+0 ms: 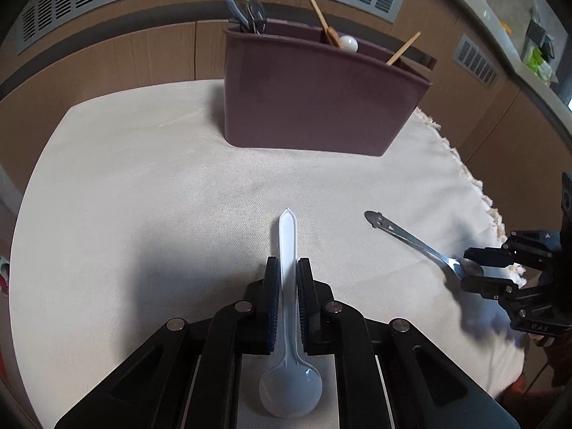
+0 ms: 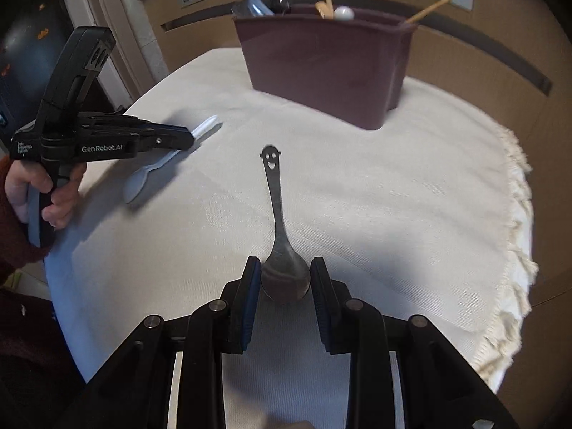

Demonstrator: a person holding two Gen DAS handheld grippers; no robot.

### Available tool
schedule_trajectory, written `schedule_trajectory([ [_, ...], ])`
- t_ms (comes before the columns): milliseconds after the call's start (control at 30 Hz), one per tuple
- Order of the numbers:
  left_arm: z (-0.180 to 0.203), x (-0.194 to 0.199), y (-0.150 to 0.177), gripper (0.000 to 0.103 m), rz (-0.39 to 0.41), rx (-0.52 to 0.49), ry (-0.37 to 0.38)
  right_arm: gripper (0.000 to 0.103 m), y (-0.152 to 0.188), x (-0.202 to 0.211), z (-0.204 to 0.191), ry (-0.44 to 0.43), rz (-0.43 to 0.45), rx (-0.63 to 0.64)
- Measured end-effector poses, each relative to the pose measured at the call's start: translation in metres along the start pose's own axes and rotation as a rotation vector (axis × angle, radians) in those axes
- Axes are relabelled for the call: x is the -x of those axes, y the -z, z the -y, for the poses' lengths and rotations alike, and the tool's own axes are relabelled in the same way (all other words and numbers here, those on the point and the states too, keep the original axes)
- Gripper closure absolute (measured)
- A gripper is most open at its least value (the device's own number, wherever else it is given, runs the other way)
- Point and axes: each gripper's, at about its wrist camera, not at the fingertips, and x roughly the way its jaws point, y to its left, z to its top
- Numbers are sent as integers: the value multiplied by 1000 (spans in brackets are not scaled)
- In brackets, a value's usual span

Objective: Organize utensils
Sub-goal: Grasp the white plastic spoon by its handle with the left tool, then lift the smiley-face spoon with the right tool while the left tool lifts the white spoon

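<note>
My left gripper (image 1: 287, 268) is shut on the handle of a white plastic spoon (image 1: 287, 307); its bowl lies back between the gripper arms and its handle points at the holder. It also shows in the right wrist view (image 2: 189, 137), with the plastic spoon (image 2: 143, 178). My right gripper (image 2: 284, 268) straddles the bowl of a metal spoon (image 2: 282, 250) with a smiley-face handle, the pads (image 2: 252, 279) right at the bowl's edges; the spoon lies on the cloth. A maroon utensil holder (image 1: 314, 103) stands at the far side.
The holder (image 2: 329, 64) contains wooden chopsticks (image 1: 318, 10), a white-tipped utensil (image 1: 348, 43) and blue-handled items (image 1: 237, 9). A cream tablecloth (image 1: 143, 186) covers the table, its fringed edge (image 2: 514, 214) on the right. A wooden wall with vents stands behind.
</note>
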Motion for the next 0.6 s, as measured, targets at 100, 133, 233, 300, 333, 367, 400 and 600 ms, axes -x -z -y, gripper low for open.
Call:
schedule_trajectory([
  [100, -3, 15, 2, 93, 37, 23, 33, 77, 6, 7, -11, 116, 25, 83],
  [133, -3, 20, 2, 93, 47, 29, 42, 77, 6, 7, -12, 156, 22, 106],
  [233, -4, 28, 0, 93, 72, 36, 57, 77, 4, 9, -7, 158, 30, 80],
  [300, -1, 30, 1, 93, 82, 25, 54, 77, 7, 8, 1, 66, 6, 16],
  [333, 0, 30, 1, 93, 83, 22, 56, 77, 11, 6, 3, 44, -11, -5],
  [367, 3, 29, 2, 93, 81, 23, 63, 77, 16, 4, 4, 51, -24, -8],
  [400, 4, 28, 2, 93, 78, 26, 72, 77, 19, 3, 3, 67, -23, 0],
  [600, 14, 36, 1, 93, 94, 13, 92, 77, 17, 26, -12, 146, 75, 32],
])
